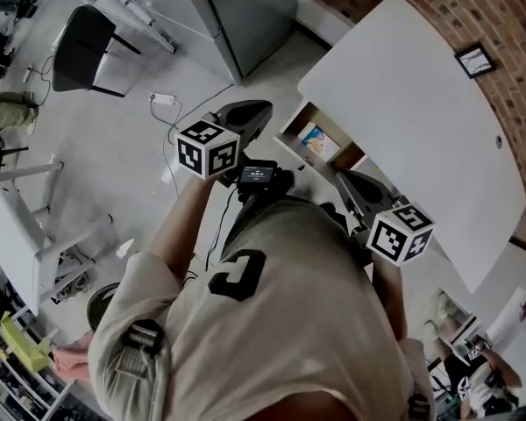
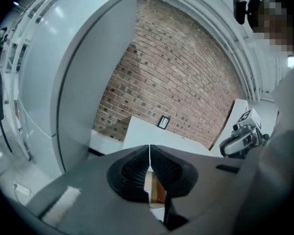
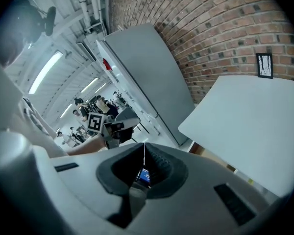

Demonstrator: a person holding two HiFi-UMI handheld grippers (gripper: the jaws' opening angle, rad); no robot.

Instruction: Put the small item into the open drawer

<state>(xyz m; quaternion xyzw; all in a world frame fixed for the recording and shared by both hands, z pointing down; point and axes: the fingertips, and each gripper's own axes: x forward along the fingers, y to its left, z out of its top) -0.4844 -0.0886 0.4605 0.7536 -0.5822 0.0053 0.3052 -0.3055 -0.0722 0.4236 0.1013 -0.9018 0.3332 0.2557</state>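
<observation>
While both tongs hang in front of the white table (image 1: 403, 103), I read the left gripper (image 2: 149, 151) as pinched fully shut on nothing. The right gripper (image 3: 144, 148) is the same, tips together and empty. The small item (image 1: 320, 143) lies inside the open drawer (image 1: 289, 139) under the table edge, apart from both.
</observation>
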